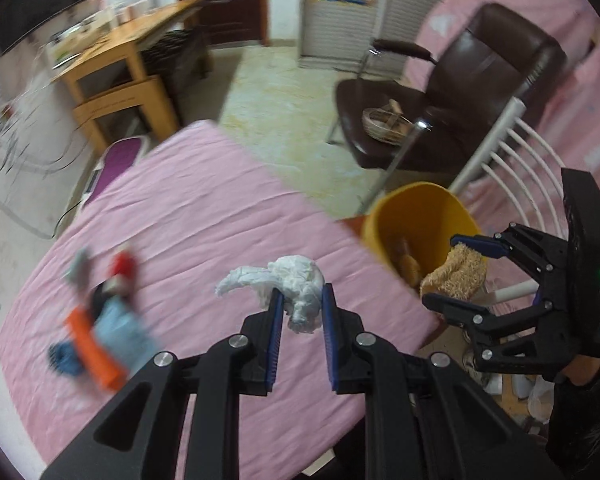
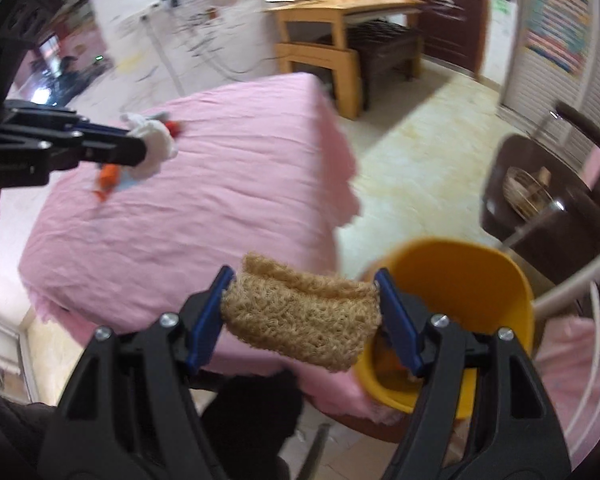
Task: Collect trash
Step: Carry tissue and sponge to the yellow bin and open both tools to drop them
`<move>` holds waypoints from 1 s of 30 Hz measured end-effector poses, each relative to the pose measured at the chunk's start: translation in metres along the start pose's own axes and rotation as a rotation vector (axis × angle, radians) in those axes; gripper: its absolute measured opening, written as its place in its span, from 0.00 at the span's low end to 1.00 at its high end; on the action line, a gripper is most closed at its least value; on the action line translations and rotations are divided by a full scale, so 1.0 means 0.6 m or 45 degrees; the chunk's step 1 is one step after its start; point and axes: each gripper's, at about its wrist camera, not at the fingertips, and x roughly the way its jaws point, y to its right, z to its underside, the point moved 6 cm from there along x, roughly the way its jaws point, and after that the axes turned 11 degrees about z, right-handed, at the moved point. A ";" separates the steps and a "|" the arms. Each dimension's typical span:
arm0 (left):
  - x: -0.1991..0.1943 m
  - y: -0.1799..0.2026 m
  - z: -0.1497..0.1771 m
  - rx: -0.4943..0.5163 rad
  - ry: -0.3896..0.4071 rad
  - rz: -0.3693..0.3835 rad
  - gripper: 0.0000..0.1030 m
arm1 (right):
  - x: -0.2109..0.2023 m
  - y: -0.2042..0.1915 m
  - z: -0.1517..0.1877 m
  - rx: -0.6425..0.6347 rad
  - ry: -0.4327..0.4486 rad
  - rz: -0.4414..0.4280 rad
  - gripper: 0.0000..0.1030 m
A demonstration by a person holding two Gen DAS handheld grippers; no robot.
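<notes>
- Left wrist view: a crumpled white tissue wad (image 1: 296,292) sits at centre frame, pinched between the narrow-set blue pads of the left gripper (image 1: 300,308), above the pink bedspread (image 1: 204,208). At right, the right gripper (image 1: 456,272) angles in from the lower right, clamping a tan fibrous sponge (image 1: 456,276) at the yellow bin (image 1: 420,208).
- Right wrist view: the sponge (image 2: 300,316) fills the lower centre, squeezed between wide-set pads, the bin (image 2: 480,280) just right of it. The left gripper reaches in from the left edge with the tissue (image 2: 156,148).

Two wrist fisheyes, both pitched steeply down along their own fingers.
Close above the pink bed (image 1: 204,208); shared: bed (image 2: 204,200), yellow bin (image 1: 416,216) (image 2: 472,280), brown chair (image 1: 480,80), each other's gripper.
</notes>
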 end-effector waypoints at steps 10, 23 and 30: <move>0.217 0.189 -0.062 0.134 -0.151 0.092 0.15 | 0.093 0.197 0.092 0.194 -0.106 0.027 0.68; 0.369 0.229 -0.095 0.083 -0.208 0.075 0.73 | 0.143 0.250 0.119 0.299 -0.132 -0.046 0.86; 0.321 0.218 -0.102 0.118 -0.110 0.009 0.73 | 0.118 0.237 0.106 0.285 -0.113 -0.029 0.87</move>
